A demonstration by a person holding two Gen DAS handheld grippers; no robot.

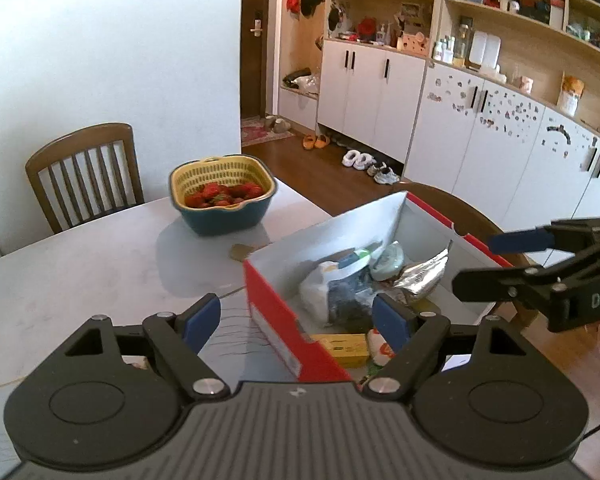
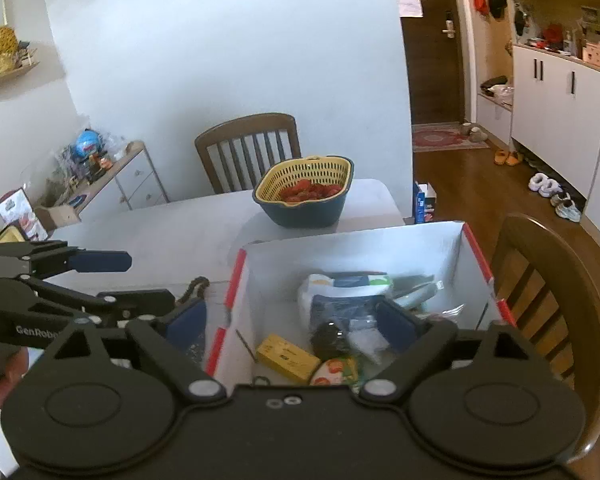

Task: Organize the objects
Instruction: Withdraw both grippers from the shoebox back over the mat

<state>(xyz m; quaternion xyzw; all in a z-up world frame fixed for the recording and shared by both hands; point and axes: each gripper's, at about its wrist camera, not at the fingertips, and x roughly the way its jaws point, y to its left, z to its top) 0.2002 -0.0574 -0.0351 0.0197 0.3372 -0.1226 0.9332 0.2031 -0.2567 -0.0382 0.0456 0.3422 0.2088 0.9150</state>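
Above the red box (image 1: 272, 312), both tongs (image 1: 296, 320) (image 2: 296, 320) tilt downward, jaws wide and empty.

— Where is the box (image 2: 352, 248) sitting?

— On the table (image 2: 160, 232), at its near right corner, with a chair (image 2: 548, 292) standing just to its right.

— And the basket (image 2: 306, 196)?

— It is sitting behind the box, toward the far edge, with another chair (image 2: 248, 148) standing behind it against the wall. Strawberries (image 2: 312, 192) are lying in it.

— What is lying in the box?

— A bag (image 1: 332, 292) in the middle, a foil pouch (image 1: 424, 276) to its right, and a small carton (image 2: 286, 358) lying before them near the front wall.
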